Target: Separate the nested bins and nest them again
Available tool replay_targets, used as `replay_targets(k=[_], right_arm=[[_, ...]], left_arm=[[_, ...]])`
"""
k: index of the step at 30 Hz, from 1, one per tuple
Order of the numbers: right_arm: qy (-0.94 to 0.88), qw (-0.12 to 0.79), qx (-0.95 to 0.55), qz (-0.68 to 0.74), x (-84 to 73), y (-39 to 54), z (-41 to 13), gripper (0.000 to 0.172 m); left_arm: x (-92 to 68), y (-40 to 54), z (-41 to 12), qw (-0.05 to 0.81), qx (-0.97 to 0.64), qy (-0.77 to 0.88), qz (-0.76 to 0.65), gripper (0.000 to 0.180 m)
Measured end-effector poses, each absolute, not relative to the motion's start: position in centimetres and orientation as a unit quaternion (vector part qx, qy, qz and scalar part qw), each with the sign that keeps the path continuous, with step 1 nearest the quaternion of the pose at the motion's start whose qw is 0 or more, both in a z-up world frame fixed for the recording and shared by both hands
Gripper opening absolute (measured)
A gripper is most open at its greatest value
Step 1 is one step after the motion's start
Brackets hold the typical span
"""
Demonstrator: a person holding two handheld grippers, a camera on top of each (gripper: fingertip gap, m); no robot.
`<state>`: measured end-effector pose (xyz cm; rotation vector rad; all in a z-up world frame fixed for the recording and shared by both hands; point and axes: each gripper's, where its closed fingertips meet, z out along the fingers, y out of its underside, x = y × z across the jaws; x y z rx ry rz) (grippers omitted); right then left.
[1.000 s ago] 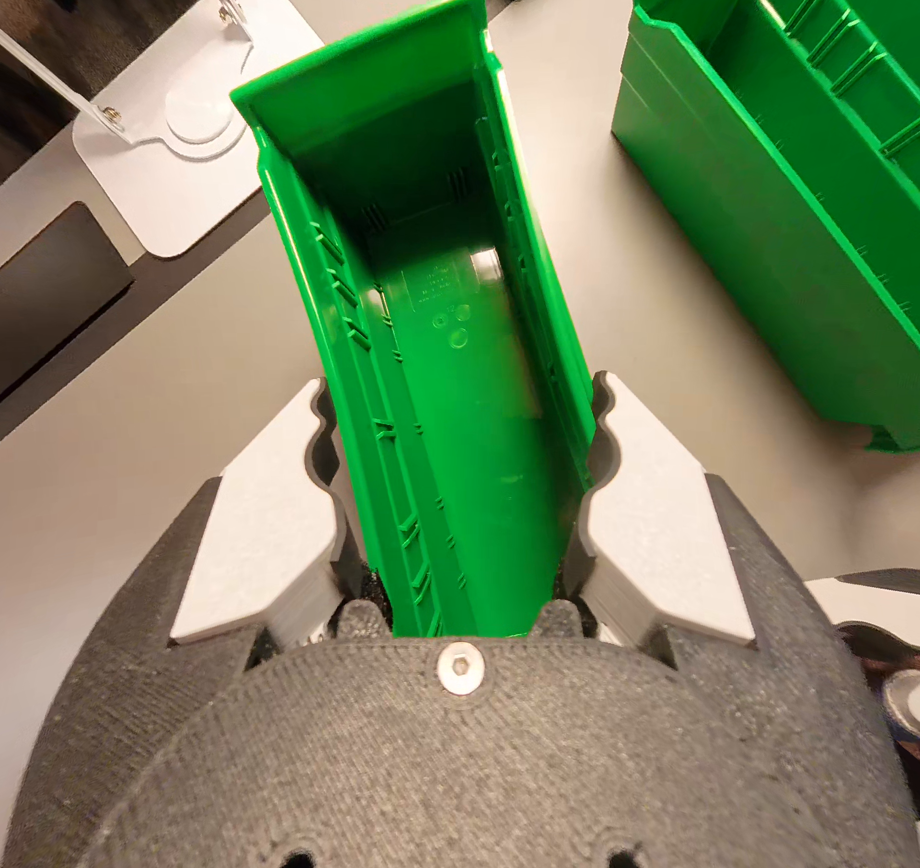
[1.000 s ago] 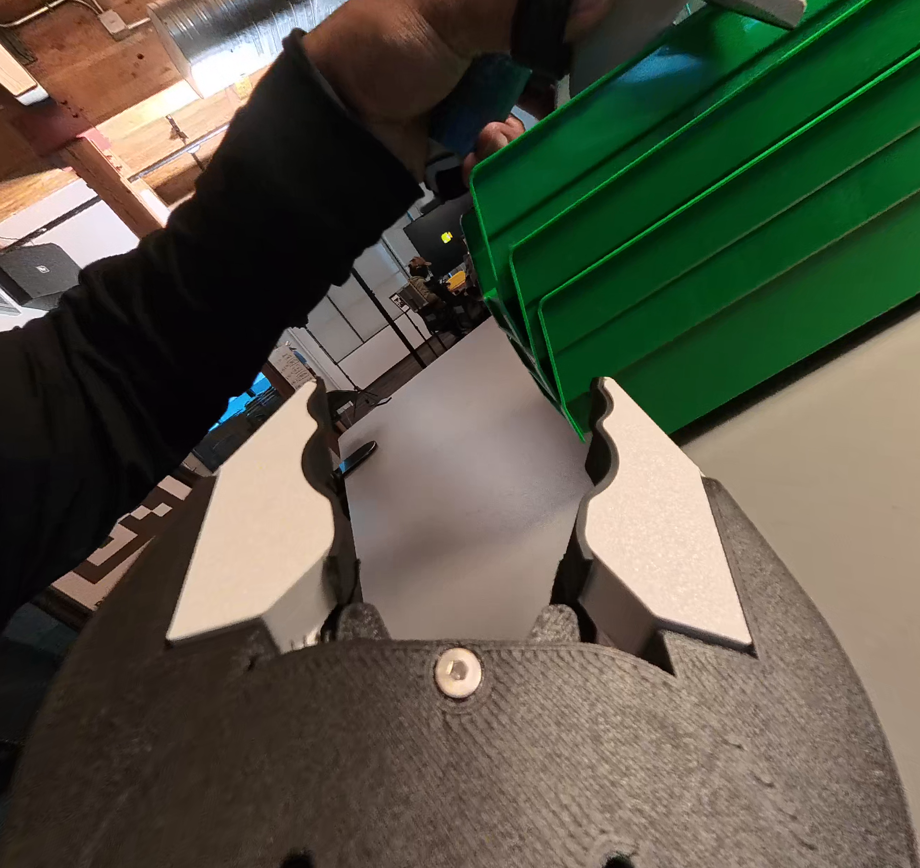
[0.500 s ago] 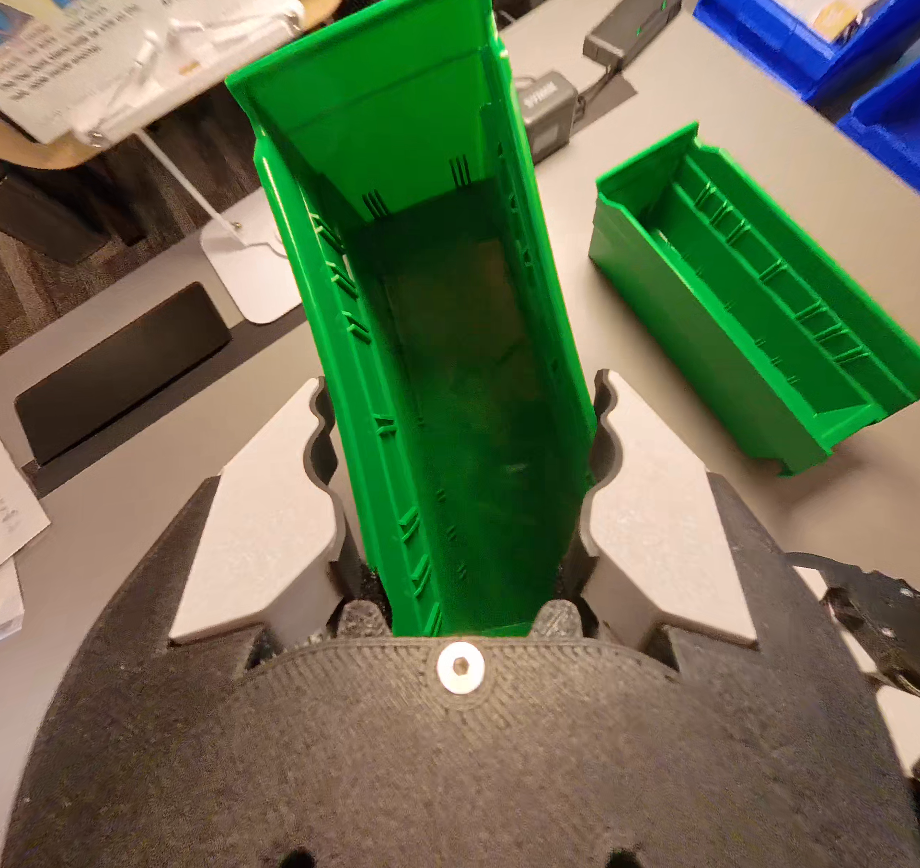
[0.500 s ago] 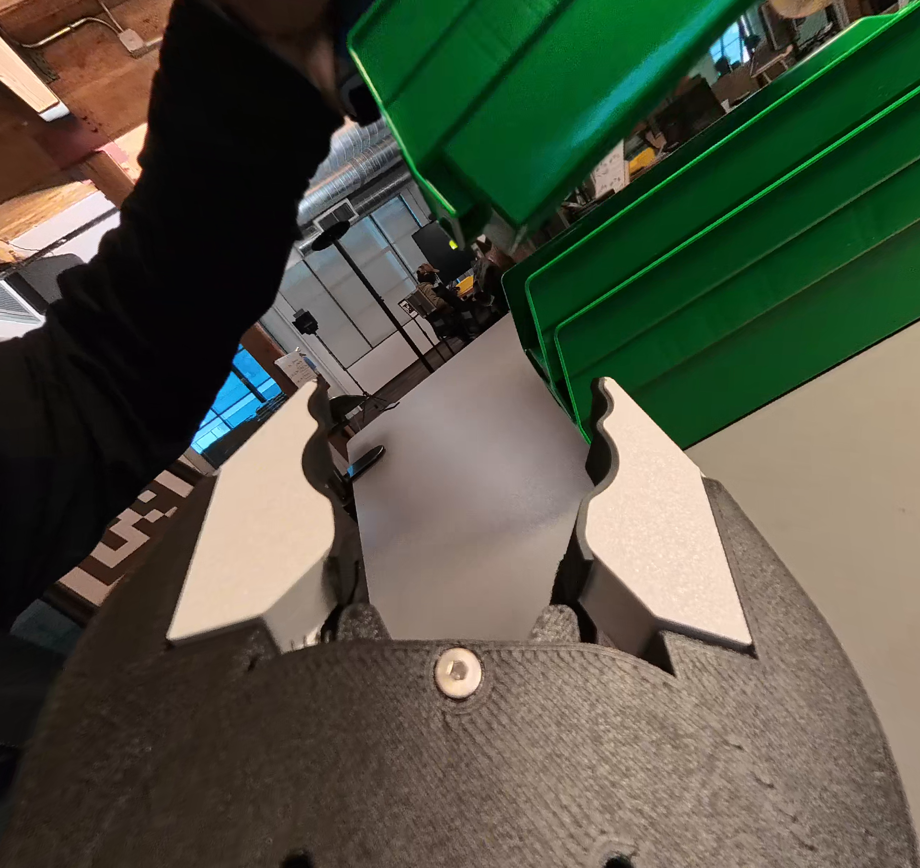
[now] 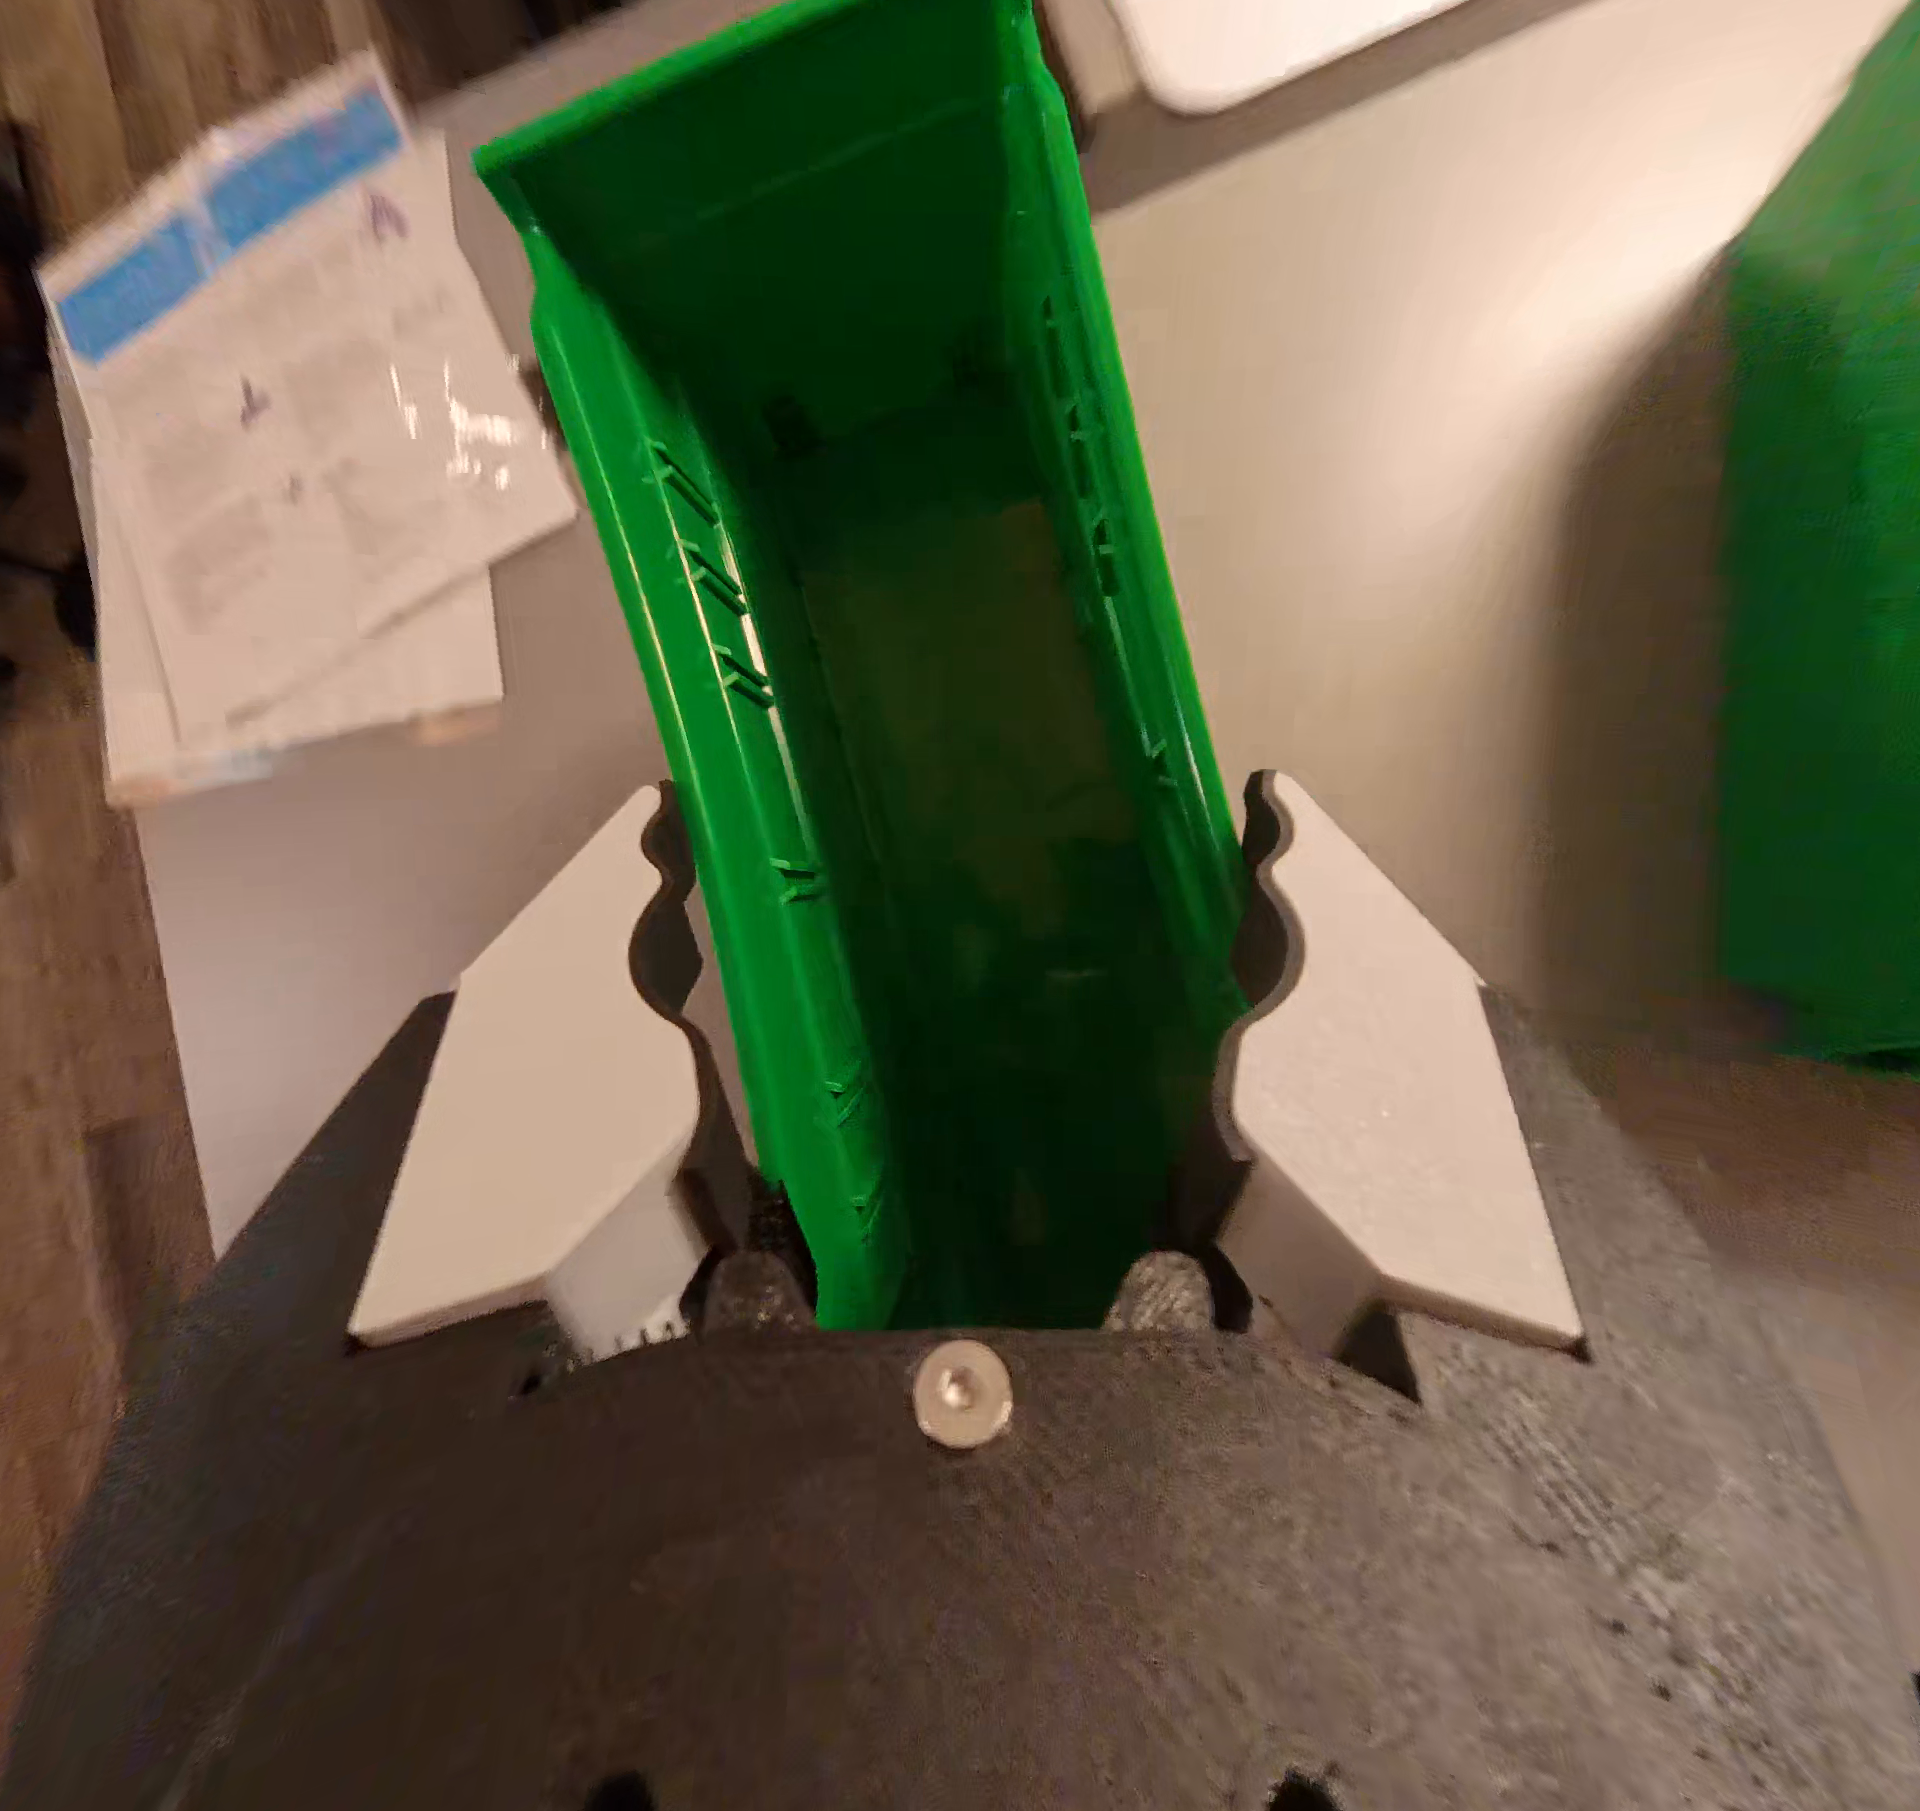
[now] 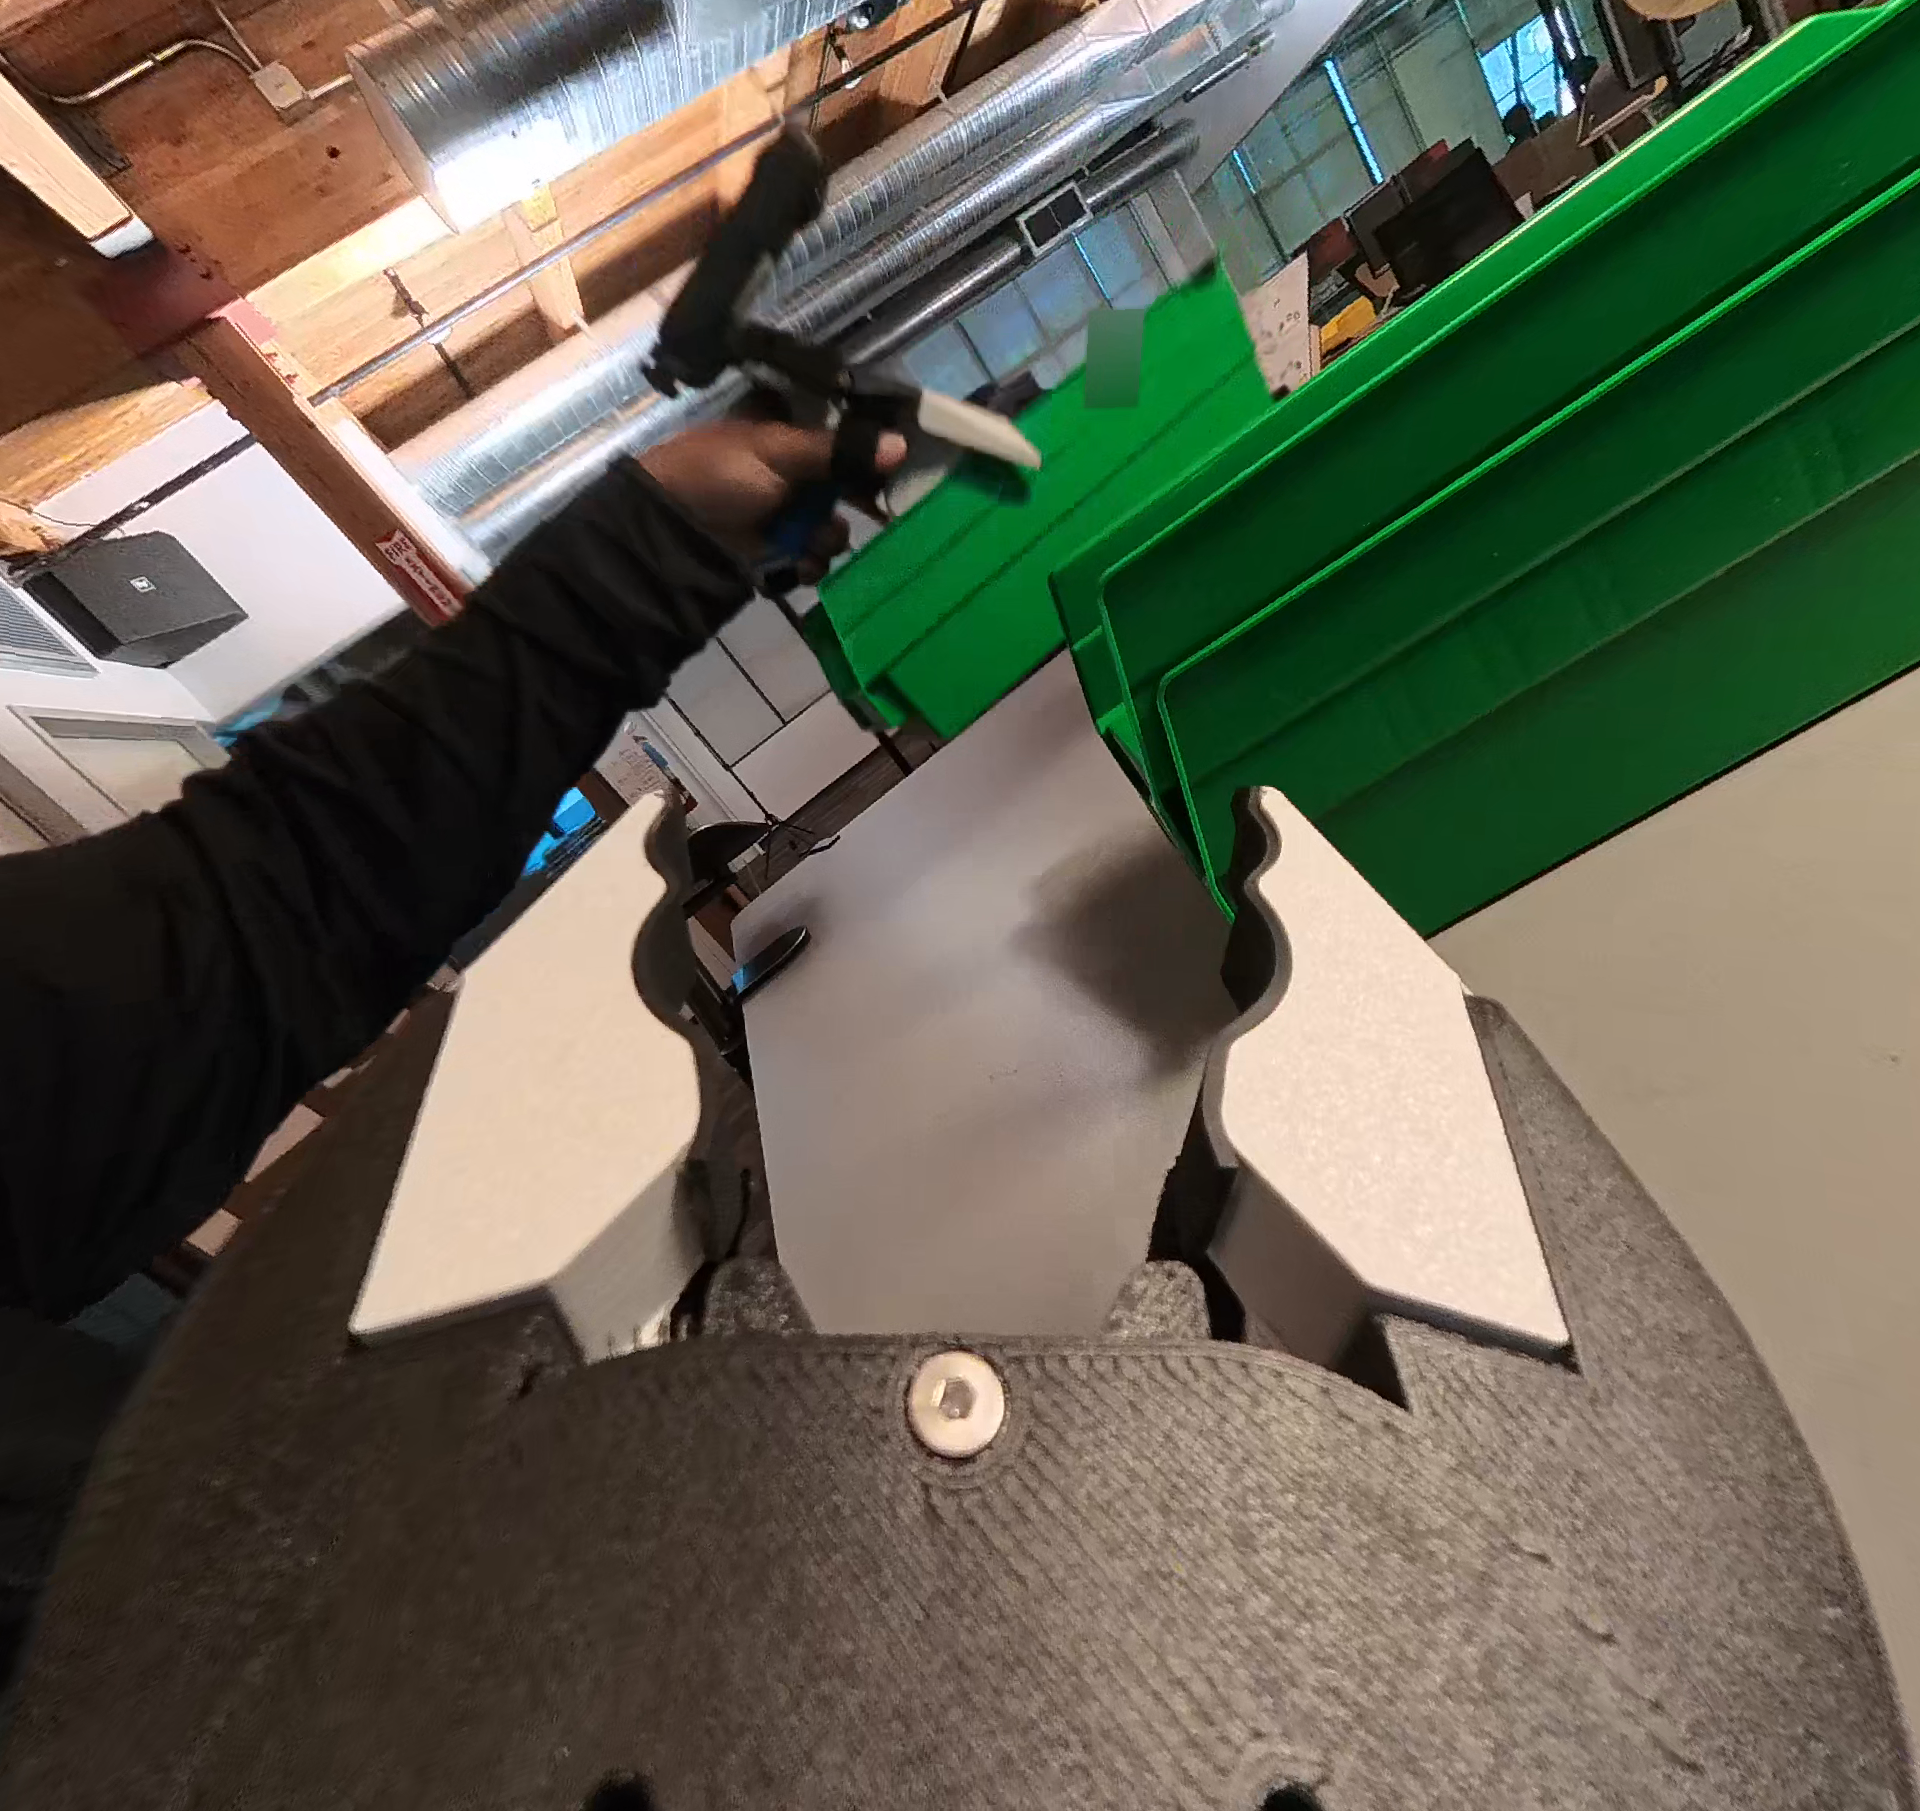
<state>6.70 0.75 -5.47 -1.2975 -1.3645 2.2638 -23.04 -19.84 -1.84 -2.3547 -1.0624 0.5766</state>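
Pale tabletop (image 6: 966,1086), ducted ceiling above. Left gripper (image 5: 961,888) pinching lifted green bin (image 5: 914,618) across its walls, held off nested stack (image 6: 1558,618). Right gripper (image 6: 961,888) spread, empty, beside stack. Advice: lower bin level, clear of stack, before letting go.

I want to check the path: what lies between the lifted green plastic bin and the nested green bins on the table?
Only bare grey tabletop separates the lifted green plastic bin from the nested green bins, seen in the right wrist view.
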Motion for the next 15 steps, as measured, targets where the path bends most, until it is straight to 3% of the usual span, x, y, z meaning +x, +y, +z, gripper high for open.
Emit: replay_targets(k=[8,12,15], right_arm=[[-0.465,0.100,-0.442,0.760,6.6,0.6,-5.6,0.104],[-0.465,0.098,-0.442,0.761,6.6,0.6,-5.6,0.104],[-0.464,0.098,-0.441,0.762,6.6,0.7,-5.6,0.104]], left_arm=[[-23.1,-26.4,-9.8,0.200,-0.858,-0.434,0.189,0.113],[-23.1,-27.0,-9.3,0.206,-0.846,-0.445,0.209,0.123],[-23.4,-26.3,-5.5,0.220,-0.832,-0.428,0.276,0.132]])
